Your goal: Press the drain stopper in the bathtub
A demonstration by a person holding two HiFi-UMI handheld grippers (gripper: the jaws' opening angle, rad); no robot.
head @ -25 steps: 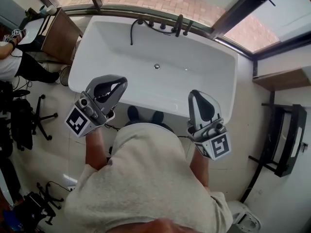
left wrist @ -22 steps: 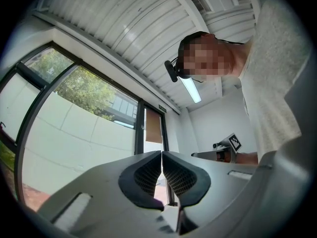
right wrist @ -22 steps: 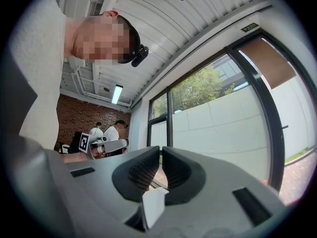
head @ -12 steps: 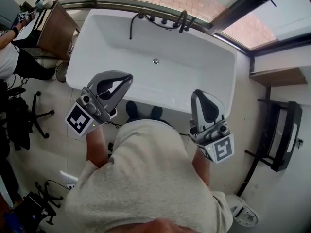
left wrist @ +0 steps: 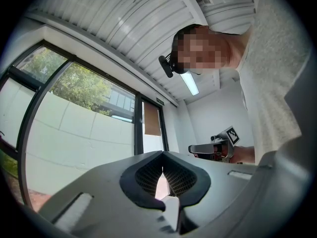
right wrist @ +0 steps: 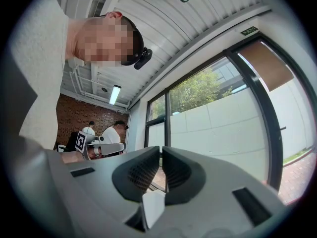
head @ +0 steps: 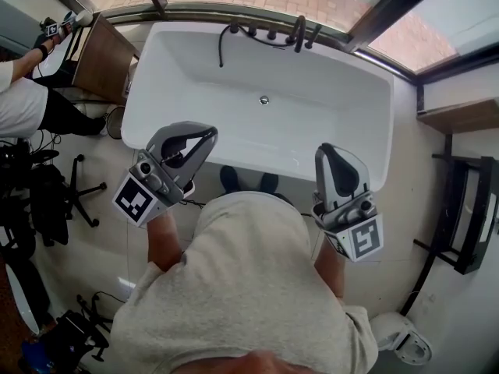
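White rectangular bathtub (head: 335, 115): small round metal drain stopper (head: 264, 100) ahead between clenched, empty left tongs (head: 207, 135) and right tongs (head: 326, 153), nearer left.

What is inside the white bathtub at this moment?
A small round drain stopper sits on the bathtub floor, and a dark hose hangs over the far wall. The left tool and right tool cover parts of the near side.
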